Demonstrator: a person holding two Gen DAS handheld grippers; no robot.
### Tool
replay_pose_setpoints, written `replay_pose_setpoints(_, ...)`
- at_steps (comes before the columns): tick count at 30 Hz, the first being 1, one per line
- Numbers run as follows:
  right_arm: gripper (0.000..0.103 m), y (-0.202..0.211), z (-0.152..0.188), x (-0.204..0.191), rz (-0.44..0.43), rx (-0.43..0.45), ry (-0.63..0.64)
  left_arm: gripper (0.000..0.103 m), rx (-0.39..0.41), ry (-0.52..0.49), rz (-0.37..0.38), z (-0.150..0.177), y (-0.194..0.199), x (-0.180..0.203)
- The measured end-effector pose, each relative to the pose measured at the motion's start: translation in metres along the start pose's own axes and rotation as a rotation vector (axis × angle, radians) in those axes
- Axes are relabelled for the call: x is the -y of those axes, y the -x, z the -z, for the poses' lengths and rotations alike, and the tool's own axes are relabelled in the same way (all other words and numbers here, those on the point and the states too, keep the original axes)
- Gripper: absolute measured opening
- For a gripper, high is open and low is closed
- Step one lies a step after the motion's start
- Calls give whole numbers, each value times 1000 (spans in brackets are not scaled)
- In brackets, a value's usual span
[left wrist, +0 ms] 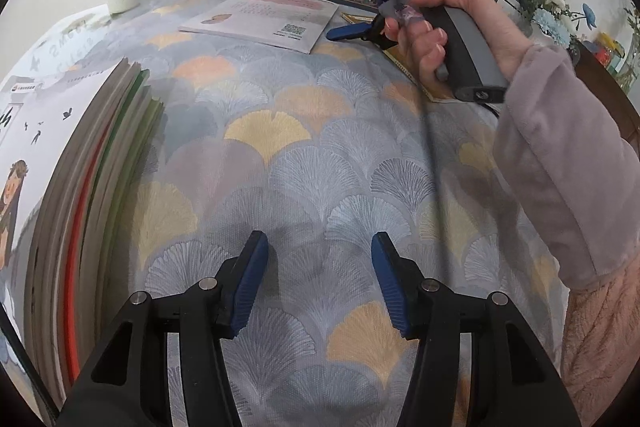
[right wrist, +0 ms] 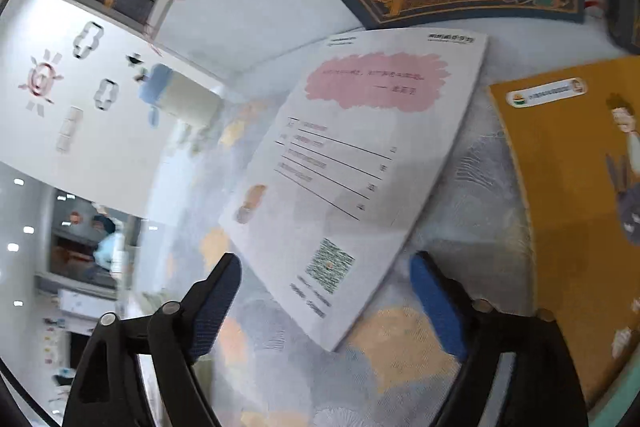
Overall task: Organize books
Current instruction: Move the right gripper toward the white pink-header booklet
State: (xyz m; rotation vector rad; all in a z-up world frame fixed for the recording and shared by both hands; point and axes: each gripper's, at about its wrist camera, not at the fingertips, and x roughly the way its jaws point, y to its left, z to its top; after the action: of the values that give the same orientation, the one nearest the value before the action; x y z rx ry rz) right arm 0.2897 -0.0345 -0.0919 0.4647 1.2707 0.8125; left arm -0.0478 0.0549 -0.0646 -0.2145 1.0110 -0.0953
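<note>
Your right gripper (right wrist: 324, 303) is holding its jaws spread, gripping nothing, over the white booklet's (right wrist: 352, 167) near corner. It is lying flat on the surface (right wrist: 400, 355), long axis slanting away, yellow book (right wrist: 572, 195) just beside. Left gripper (left wrist: 320, 279) jaws are parted, empty, beside the book stack (left wrist: 80, 207).

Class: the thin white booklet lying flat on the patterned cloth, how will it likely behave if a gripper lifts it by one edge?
The booklet looks thin, so it will probably sag. It seems light. Lying flat on the cloth, its edge may be hard to catch.
</note>
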Motion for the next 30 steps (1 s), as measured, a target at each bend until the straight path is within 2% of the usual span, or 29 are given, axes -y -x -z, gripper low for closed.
replay_pose_setpoints(3, 90, -2, -6, 8, -67, 55, -54, 52, 4, -2, -2, 1, 0, 1)
replay_pose_setpoints(5, 88, -4, -6, 5, -49, 74, -39, 52, 4, 1, 0, 1, 0, 0)
replay_pose_setpoints(7, 66, -2, -5, 3, 51, 100, -29, 52, 4, 6, 5, 1, 1, -1)
replay_pose_setpoints(8, 45, -1, -4, 4, 100, 108, -22, 52, 4, 7, 6, 1, 1, -1)
replay_pose_setpoints(9, 35, 0, -3, 6, 111, 112, -21, 52, 5, 8, 5, 1, 1, -1)
replay_pose_setpoints(10, 33, 1, -3, 9, 102, 115, -30, 52, 6, 6, 3, 1, 1, 0)
replay_pose_setpoints(12, 33, 3, -2, 8, 112, 131, -43, 52, 4, 5, 1, 2, 2, 0)
replay_pose_setpoints(14, 37, -1, -2, -8, 185, 133, 35, 52, 2, 11, 6, 1, 3, -2)
replay_pose_setpoints(15, 50, -10, -3, -24, 259, 122, 122, 52, 2, 17, 9, 1, 3, -3)
replay_pose_setpoints(17, 69, -25, -3, -54, 367, 127, 279, 52, 6, 25, 0, 1, 4, -3)
replay_pose_setpoints(20, 69, -46, -13, -86, 398, 127, 382, 52, 20, 31, -20, 0, 7, -5)
replay_pose_setpoints(23, 73, -87, -33, -105, 482, 38, 412, 52, 36, 40, -37, -2, 10, -7)
replay_pose_setpoints(27, 73, -125, -41, -133, 575, 11, 523, 52, 68, 55, -62, -3, 17, -12)
replay_pose_setpoints(30, 73, -153, -43, -144, 591, -44, 543, 51, 85, 78, -78, -5, 20, -17)
